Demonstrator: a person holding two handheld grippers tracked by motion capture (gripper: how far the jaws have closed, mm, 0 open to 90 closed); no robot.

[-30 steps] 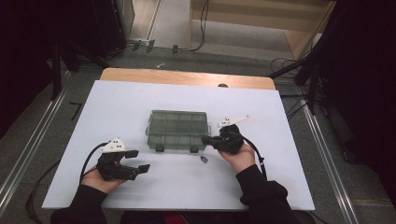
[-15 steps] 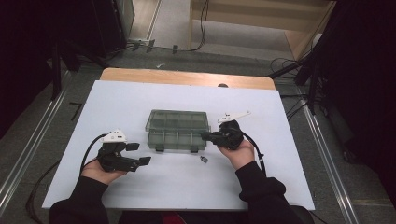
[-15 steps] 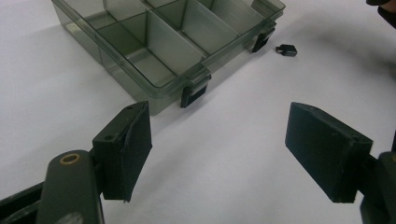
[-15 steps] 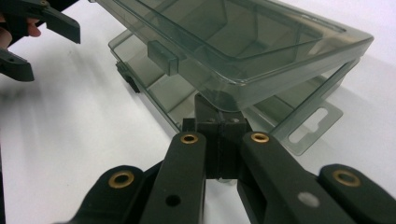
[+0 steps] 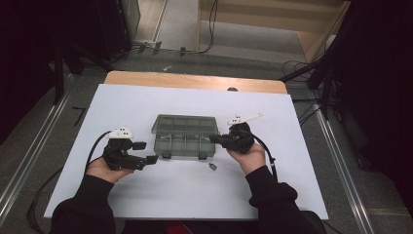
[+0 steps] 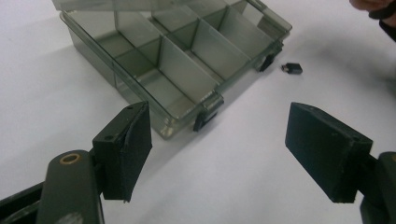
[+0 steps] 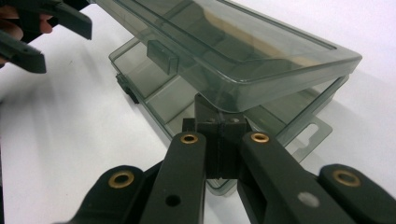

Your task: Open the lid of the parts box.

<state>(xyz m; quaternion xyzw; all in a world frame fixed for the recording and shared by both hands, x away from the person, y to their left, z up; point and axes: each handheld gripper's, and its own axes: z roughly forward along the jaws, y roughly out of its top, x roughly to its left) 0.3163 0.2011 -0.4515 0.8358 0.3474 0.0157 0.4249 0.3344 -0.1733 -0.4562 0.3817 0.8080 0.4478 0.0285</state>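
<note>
A smoky translucent compartment box (image 5: 185,136) sits mid-table with dividers showing inside (image 6: 177,60). Its lid (image 7: 243,46) is lifted a little off the base (image 7: 154,98). My right gripper (image 5: 214,139) is shut, and its joined tips (image 7: 219,119) sit under the lid's front edge at the box's right front. My left gripper (image 5: 146,152) is open beside the box's front left corner, with nothing between its pads (image 6: 226,133). A small black piece (image 5: 213,166) lies on the table in front of the box (image 6: 293,68).
The white table top (image 5: 195,200) has a wooden strip (image 5: 195,82) along its far edge. Cables trail from both grippers toward the person. Dark floor, metal rails and stands surround the table.
My left gripper has moved forward and a little right, closer to the box's front left corner. The right gripper has stayed at the box's right front.
</note>
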